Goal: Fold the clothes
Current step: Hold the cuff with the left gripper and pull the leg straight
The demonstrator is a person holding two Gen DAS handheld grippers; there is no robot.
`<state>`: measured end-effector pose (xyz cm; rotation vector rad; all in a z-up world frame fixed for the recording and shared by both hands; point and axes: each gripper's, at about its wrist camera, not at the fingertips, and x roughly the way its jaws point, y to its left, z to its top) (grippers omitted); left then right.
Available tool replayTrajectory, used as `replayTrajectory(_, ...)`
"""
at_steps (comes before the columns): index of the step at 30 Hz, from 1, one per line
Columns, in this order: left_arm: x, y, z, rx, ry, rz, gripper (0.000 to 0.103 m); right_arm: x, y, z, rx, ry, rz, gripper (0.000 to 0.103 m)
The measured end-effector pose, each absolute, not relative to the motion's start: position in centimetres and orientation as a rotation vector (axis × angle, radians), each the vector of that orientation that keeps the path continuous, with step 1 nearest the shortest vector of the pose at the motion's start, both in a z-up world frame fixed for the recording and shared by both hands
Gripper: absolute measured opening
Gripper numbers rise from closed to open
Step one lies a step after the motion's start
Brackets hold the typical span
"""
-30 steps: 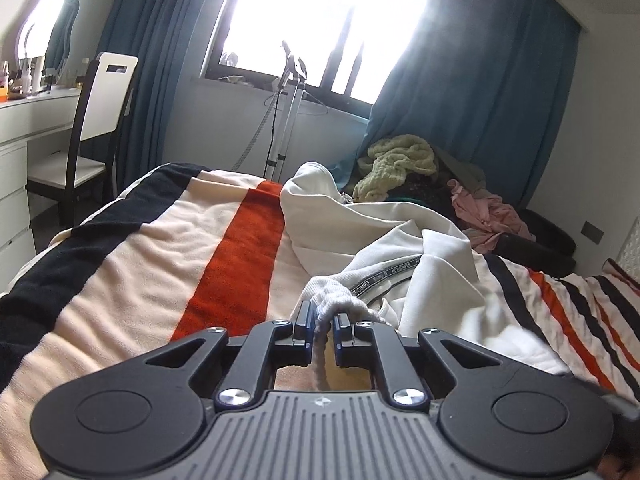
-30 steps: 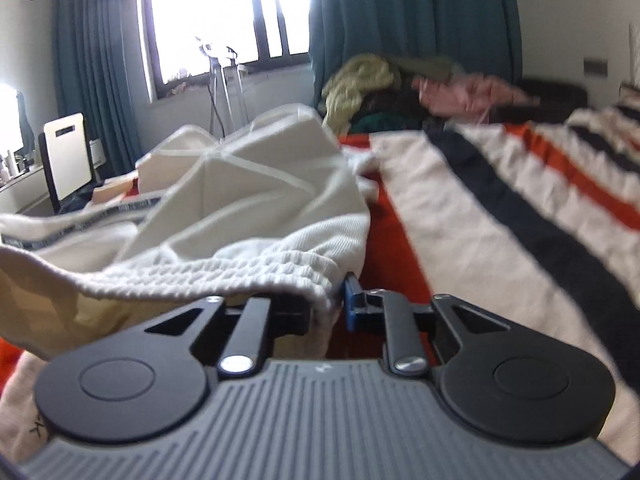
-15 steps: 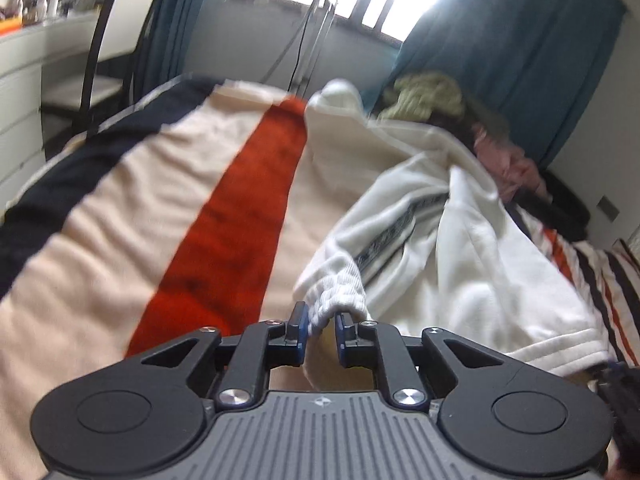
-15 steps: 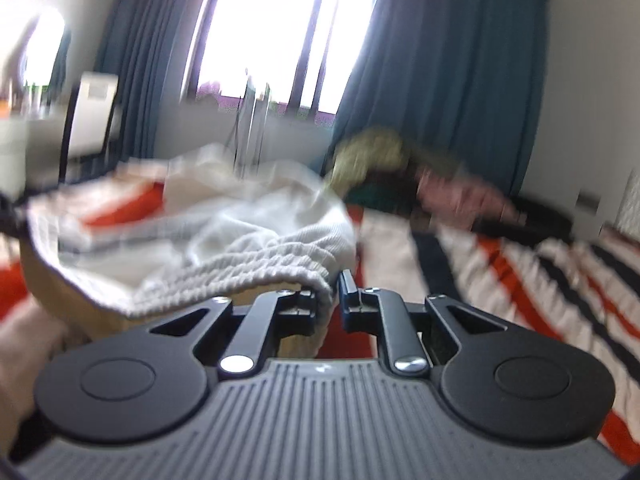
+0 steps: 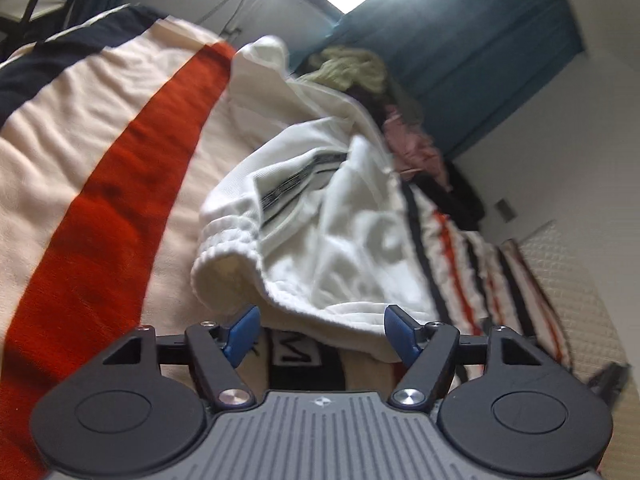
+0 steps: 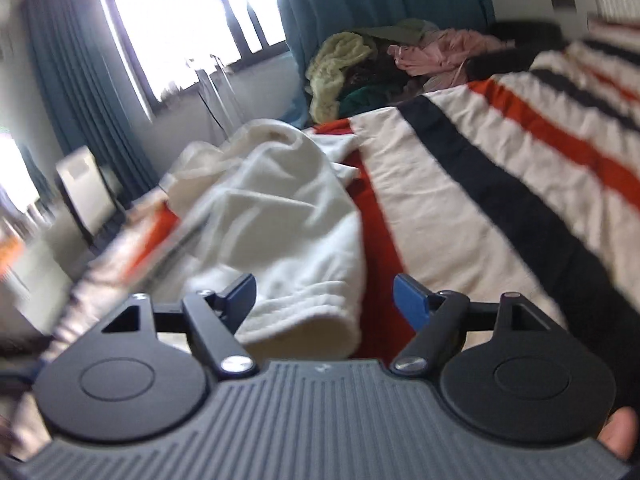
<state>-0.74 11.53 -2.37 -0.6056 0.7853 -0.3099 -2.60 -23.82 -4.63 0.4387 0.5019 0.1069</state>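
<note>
Since both jaws have just been opening, left gripper [image 5: 320,330] and right gripper [image 6: 324,292] are released; white top [image 5: 320,216] lies bunched on the bed [image 5: 100,160]. Regrip hem corners, pull flat before folding.

My left wrist camera sits just behind the left hand-held gripper [image 5: 320,330], tilted, looking down low across the striped bed [image 5: 80,152] toward the window, close over the white garment [image 5: 320,232]. My right wrist camera looks from behind the right hand-held gripper [image 6: 325,294], equally low, facing the same far wall. Both views share the garment, the bed, the teal curtains [image 6: 360,4] and the heap of clothes [image 6: 360,64].
</note>
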Motion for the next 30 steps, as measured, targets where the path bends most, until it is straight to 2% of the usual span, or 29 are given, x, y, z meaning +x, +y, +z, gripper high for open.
replayTrajectory(5,3.0,10.7,-4.8,-0.632,0.856,-0.231,0.068,-1.1,-24.7,-5.6,0.533,0.527,0.095,0.077)
replayTrajectory(9,4.4,9.9,-5.1,-0.646,0.817,-0.235,0.065,-1.1,-25.1,-6.2,0.539,0.524,0.039,0.078)
replayTrajectory(15,5.9,9.0,-5.9,-0.59,0.842,-0.205,0.051,-1.3,-25.0,-5.6,0.492,0.447,-0.009,0.078)
replayTrajectory(18,5.9,8.9,-5.7,-0.564,0.828,-0.177,0.033,-1.2,-24.5,-5.5,0.45,0.445,-0.026,0.078)
replayTrajectory(20,5.7,9.1,-5.6,-0.552,0.816,-0.163,0.027,-1.2,-24.5,-5.6,0.445,0.453,-0.03,0.078)
replayTrajectory(30,2.6,13.0,-3.4,-0.801,0.57,-0.094,0.015,-1.4,-24.7,-5.7,0.478,0.443,-0.002,0.078)
